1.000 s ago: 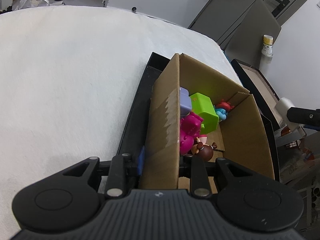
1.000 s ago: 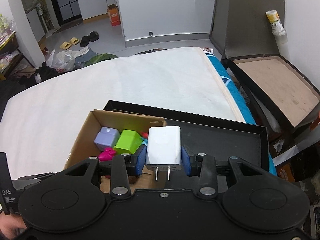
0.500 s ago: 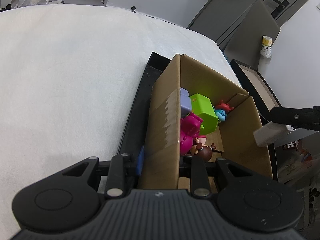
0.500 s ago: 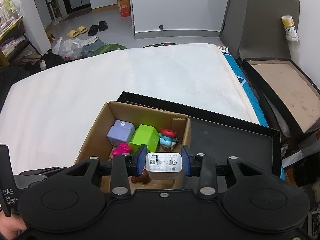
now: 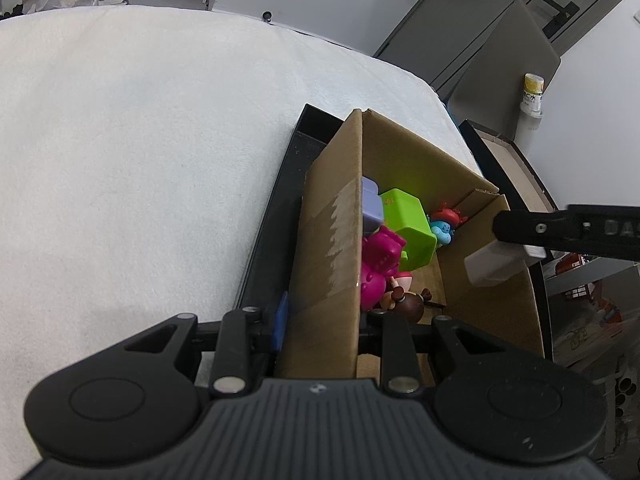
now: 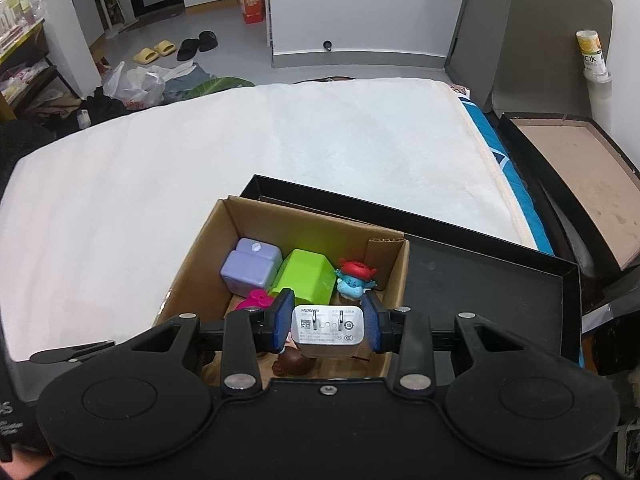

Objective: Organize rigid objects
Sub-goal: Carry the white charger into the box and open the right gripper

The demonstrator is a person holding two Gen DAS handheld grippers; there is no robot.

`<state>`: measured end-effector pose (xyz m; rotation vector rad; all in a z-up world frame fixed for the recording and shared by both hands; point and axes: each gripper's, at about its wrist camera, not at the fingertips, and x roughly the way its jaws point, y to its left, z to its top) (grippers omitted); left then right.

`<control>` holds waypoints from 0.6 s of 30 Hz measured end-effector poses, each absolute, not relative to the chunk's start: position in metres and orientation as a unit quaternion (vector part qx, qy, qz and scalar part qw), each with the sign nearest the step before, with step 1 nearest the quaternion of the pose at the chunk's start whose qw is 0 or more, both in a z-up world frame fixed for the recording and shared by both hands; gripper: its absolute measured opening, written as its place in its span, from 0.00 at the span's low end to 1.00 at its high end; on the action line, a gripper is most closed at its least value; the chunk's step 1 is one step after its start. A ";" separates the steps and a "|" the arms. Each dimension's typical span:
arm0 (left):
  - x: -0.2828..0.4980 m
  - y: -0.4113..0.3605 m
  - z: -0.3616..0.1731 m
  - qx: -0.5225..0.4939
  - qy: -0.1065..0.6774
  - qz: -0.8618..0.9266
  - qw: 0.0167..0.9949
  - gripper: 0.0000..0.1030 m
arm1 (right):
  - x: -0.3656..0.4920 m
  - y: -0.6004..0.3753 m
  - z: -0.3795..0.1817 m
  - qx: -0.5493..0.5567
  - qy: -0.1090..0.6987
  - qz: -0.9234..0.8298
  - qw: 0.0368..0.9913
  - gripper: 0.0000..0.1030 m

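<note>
1. The left gripper (image 5: 324,322) is clamped narrowly on the box's near-left wall, one blue pad outside, the other finger inside, steadying the box (image 5: 332,248).
2. The right gripper (image 6: 327,322) holds a white charger (image 6: 327,330) between its blue pads, prongs facing the camera. In the left wrist view the charger (image 5: 494,262) hangs at the box's right wall, about level with the rim, not yet set down.
3. The box stands in a black tray (image 6: 492,280), at the tray's left end; the tray lies at the near-right part of a white mattress (image 6: 240,152).
4. Already in the box: a lilac block (image 6: 250,266) at the far-left corner, a green block (image 6: 308,278) beside it, a blue figure with a red cap (image 6: 354,278) against the far-right wall, a pink toy (image 6: 256,300) near the left wall, and a brown figure (image 6: 292,362) at the near edge.
5. The rest of the tray looks bare, and nothing lies loose on the mattress as far as these views reach.
6. My judgement: the task is close to done. The charger appears to be the last piece; what is left is lowering it into the open floor by the right wall and letting go.
7. The free space is tight, so the charger may land on the brown figure or catch on the rim.
</note>
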<state>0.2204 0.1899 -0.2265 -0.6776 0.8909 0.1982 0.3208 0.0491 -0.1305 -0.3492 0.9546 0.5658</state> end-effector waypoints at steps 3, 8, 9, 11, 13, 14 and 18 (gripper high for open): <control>0.220 0.190 -0.227 -0.321 0.422 0.094 0.843 0.26 | 0.324 0.053 -0.138 -0.171 0.455 0.259 0.835 0.36; 0.221 0.191 -0.226 -0.325 0.420 0.091 0.842 0.27 | 0.323 0.053 -0.138 -0.167 0.456 0.261 0.834 0.36; 0.221 0.192 -0.227 -0.326 0.420 0.091 0.842 0.27 | 0.323 0.053 -0.137 -0.166 0.456 0.262 0.834 0.36; 0.221 0.193 -0.228 -0.329 0.420 0.089 0.841 0.27 | 0.322 0.051 -0.135 -0.164 0.456 0.263 0.834 0.36; 0.222 0.193 -0.228 -0.329 0.421 0.089 0.841 0.27 | 0.321 0.048 -0.133 -0.160 0.456 0.264 0.835 0.36; 0.222 0.193 -0.228 -0.329 0.422 0.089 0.840 0.27 | 0.321 0.045 -0.131 -0.156 0.456 0.265 0.835 0.36; 0.220 0.196 -0.228 -0.329 0.422 0.093 0.840 0.27 | 0.321 0.035 -0.124 -0.137 0.460 0.263 0.837 0.36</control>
